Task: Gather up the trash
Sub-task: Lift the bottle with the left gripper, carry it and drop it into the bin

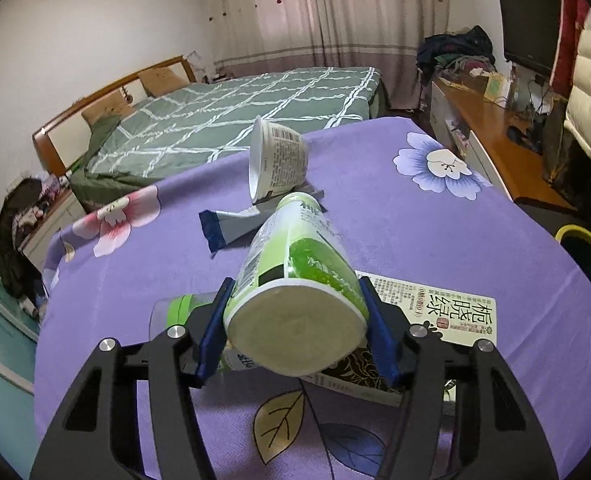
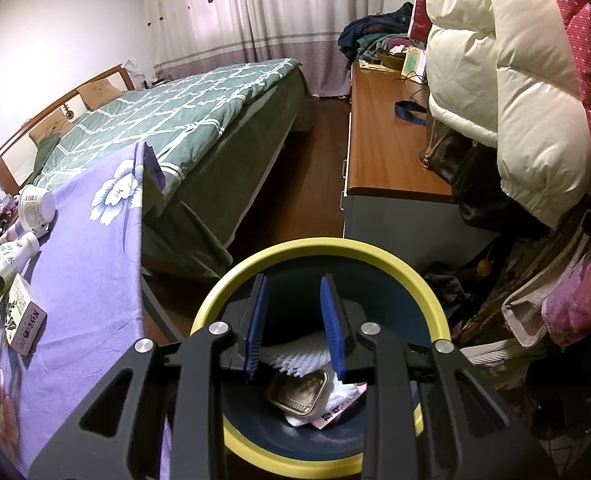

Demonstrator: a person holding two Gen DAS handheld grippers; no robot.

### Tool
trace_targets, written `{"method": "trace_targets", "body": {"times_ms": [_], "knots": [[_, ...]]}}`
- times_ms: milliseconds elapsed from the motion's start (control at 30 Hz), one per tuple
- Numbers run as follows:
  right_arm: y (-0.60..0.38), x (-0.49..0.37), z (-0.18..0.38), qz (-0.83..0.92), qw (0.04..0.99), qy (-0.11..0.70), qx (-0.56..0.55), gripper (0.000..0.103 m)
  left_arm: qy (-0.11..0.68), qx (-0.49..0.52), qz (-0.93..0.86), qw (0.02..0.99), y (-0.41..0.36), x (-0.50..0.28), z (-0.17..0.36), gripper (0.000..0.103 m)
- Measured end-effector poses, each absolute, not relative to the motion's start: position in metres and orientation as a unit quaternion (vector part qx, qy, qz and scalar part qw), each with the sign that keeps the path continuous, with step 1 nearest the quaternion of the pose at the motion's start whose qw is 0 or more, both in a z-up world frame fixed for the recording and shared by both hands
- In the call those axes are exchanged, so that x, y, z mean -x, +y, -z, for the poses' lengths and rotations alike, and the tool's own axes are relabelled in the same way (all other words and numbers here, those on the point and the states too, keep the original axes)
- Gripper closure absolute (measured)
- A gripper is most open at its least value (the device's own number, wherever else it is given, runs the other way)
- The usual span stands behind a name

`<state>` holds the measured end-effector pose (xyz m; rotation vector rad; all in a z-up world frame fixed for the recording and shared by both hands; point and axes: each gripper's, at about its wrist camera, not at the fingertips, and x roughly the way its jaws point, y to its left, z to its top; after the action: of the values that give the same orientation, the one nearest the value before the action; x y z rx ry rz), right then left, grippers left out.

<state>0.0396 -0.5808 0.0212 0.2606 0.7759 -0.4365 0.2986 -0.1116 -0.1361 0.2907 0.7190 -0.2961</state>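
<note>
My left gripper [image 1: 295,316] is shut on a green-and-white plastic bottle [image 1: 295,280], held above the purple table with its base toward the camera. The bottle also shows in the right wrist view [image 2: 7,256]. Beneath it lie a flat carton with Chinese print [image 1: 447,312] and another green-labelled container [image 1: 171,312]. A white cup [image 1: 277,160] lies tipped on a blue-grey wrapper [image 1: 231,224] farther back. My right gripper [image 2: 293,320] is open and empty over a yellow-rimmed bin [image 2: 415,280] that holds a foil tray [image 2: 299,394] and white foam netting [image 2: 295,356].
The table wears a purple floral cloth [image 1: 455,240]. A green-quilted bed [image 1: 235,116] stands behind it. A wooden dresser [image 2: 379,140] with clutter runs along the right. A cream puffer coat [image 2: 507,92] and bags hang beside the bin [image 1: 583,240].
</note>
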Motion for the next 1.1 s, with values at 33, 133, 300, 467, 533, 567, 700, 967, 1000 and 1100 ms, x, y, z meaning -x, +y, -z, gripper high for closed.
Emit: {"method": "trace_targets", "body": {"times_ms": [33, 133, 300, 467, 533, 567, 700, 967, 1000, 1100], "knots": [[-0.581, -0.04, -0.021, 0.21, 0.895, 0.374, -0.126, 0.077, 0.345, -0.146, 0.145, 0.916, -0.113, -0.297, 0.135, 0.043], [-0.581, -0.041, -0.021, 0.21, 0.895, 0.374, -0.126, 0.077, 0.336, -0.145, 0.152, 0.918, -0.114, -0.293, 0.128, 0.043], [-0.581, -0.041, -0.021, 0.209, 0.895, 0.373, -0.127, 0.077, 0.316, -0.137, 0.166, 0.924, -0.117, -0.284, 0.105, 0.044], [-0.582, -0.04, -0.023, 0.206, 0.896, 0.372, -0.128, 0.077, 0.297, -0.125, 0.176, 0.93, -0.122, -0.276, 0.082, 0.044], [-0.582, -0.04, -0.024, 0.206, 0.897, 0.371, -0.128, 0.077, 0.289, -0.12, 0.181, 0.932, -0.123, -0.273, 0.073, 0.044], [-0.582, -0.04, -0.024, 0.206, 0.897, 0.371, -0.129, 0.077, 0.286, -0.118, 0.182, 0.933, -0.125, -0.272, 0.07, 0.044], [-0.582, -0.039, -0.025, 0.206, 0.897, 0.369, -0.131, 0.077, 0.274, -0.112, 0.188, 0.937, -0.13, -0.267, 0.058, 0.045], [-0.586, -0.034, -0.027, 0.204, 0.898, 0.365, -0.138, 0.077, 0.256, -0.109, 0.193, 0.941, -0.141, -0.258, 0.037, 0.046], [-0.586, -0.034, -0.028, 0.203, 0.898, 0.364, -0.138, 0.077, 0.254, -0.109, 0.194, 0.941, -0.143, -0.255, 0.033, 0.046], [-0.587, -0.031, -0.029, 0.202, 0.9, 0.361, -0.139, 0.077, 0.251, -0.107, 0.202, 0.941, -0.149, -0.244, 0.023, 0.046]]}}
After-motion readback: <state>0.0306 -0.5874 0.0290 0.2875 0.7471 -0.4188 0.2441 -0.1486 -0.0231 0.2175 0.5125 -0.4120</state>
